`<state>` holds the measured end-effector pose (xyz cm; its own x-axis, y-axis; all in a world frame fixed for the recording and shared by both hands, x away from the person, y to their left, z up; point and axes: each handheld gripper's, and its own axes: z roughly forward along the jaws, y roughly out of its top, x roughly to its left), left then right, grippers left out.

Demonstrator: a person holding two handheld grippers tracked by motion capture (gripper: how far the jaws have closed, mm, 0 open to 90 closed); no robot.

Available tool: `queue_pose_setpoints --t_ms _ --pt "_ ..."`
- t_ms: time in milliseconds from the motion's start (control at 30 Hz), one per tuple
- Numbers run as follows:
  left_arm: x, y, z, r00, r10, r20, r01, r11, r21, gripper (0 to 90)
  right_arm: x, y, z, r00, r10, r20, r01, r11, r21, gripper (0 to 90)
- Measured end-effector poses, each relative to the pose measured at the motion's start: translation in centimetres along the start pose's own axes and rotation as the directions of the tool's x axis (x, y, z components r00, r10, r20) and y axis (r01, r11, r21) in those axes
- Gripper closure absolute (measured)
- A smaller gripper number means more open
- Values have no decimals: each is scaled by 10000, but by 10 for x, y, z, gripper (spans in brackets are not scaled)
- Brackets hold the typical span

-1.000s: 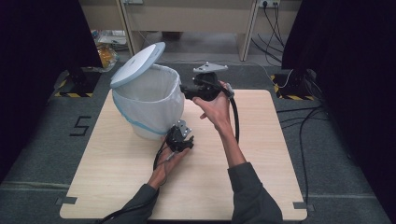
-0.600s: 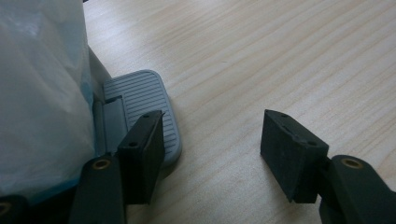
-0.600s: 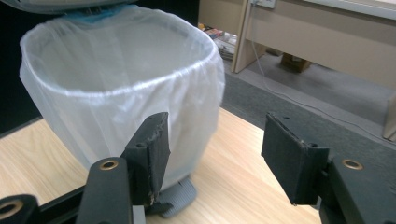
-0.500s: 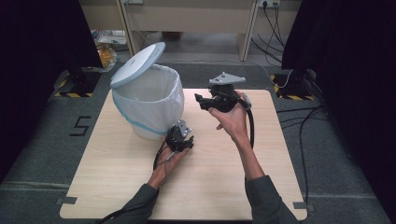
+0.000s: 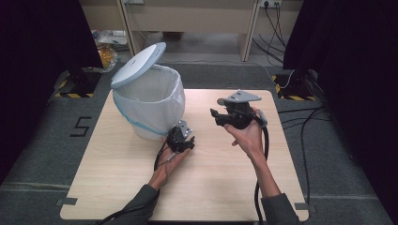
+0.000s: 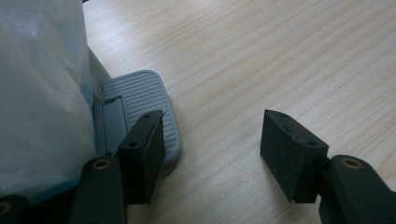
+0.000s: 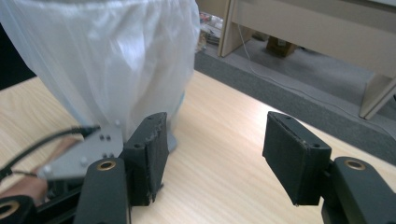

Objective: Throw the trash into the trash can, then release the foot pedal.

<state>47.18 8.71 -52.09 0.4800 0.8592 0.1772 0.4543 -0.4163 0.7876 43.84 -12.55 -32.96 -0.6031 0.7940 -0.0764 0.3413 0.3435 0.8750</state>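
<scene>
Meanwhile, the left gripper (image 5: pixel 179 139) sits low at the foot of a white pedal bin (image 5: pixel 149 105) on the wooden table (image 5: pixel 225 187), its jaws spread wide and holding nothing. Its left jaw overlaps the near edge of the bin's grey ribbed foot pedal (image 6: pixel 140 100); whether it touches cannot be told. Bare wood lies between the pads. The bin's lid (image 5: pixel 138 64) stands tilted open above a plastic liner (image 7: pixel 116 56), so the opening step looks done. Off to the side, the right gripper (image 5: pixel 234 114) hangs raised above the table, jaws equally wide and empty, pointed at the bin. Nothing is carried yet; dropping something in appears to remain.
</scene>
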Motion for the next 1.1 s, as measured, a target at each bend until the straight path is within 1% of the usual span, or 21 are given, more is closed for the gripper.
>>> queue_pose_setpoints --t_ms 200,400,700,733,833,933,1033,1100 --pt "0 0 0 10000 42 -2 -42 10000 10 391 -6 -30 -4 9995 301 131 -304 9993 229 388" --pt "0 0 0 10000 52 8 -52 10000 39 392 -7 -52 -7 9985 514 175 -520 9982 312 367" --pt "0 0 0 10000 66 3 -66 10000 36 393 1 -72 -15 9990 348 293 -359 9987 367 350" --pt "0 0 0 10000 68 1 -68 10000 42 393 1 -72 -15 9990 348 293 -359 9987 367 350" --pt "0 0 0 10000 66 1 -66 10000 54 394 4 -81 -16 9992 218 344 -238 9981 576 349" --pt "0 0 0 10000 20 -9 -20 10000 22 396 5 -86 -17 9991 206 360 -229 9976 646 349" --pt "1 0 0 10000 86 -23 -86 10000 27 396 7 -90 -18 9991 298 305 -317 9975 631 349" --pt "1 0 0 10000 79 -24 -79 10000 23 397 9 -98 -17 9992 322 256 -339 9969 703 347"
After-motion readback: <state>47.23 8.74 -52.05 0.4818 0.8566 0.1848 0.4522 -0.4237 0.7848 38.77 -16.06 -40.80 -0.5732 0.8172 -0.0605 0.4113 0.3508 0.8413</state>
